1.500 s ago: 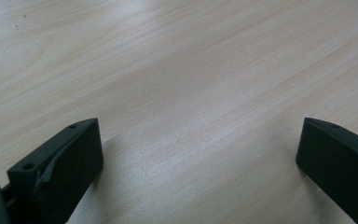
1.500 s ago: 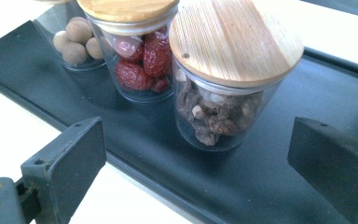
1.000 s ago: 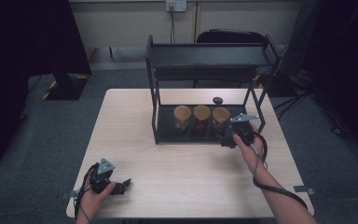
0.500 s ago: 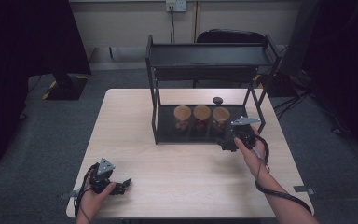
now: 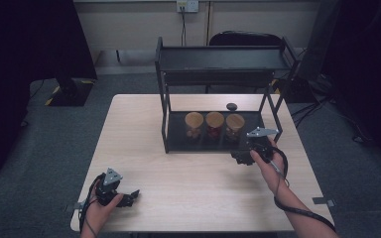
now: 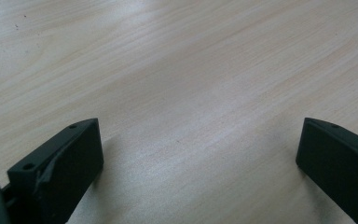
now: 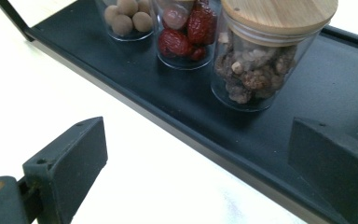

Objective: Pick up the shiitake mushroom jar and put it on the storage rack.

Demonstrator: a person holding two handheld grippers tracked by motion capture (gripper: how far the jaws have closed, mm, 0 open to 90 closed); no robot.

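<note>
Right gripper (image 5: 242, 157) fingers open at rack (image 5: 164, 119) edge, left gripper (image 5: 128, 198) fingers open

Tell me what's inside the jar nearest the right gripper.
The nearest jar holds brown, lumpy pieces, like nuts or dried fruit, piled against the glass. Its wooden lid covers the top, so how full it is at the centre is hidden.

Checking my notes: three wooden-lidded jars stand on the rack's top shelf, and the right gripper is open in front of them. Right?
Not quite: the three jars stand on the rack's bottom shelf, as the high view shows. The right gripper is indeed open in front of them.
</note>
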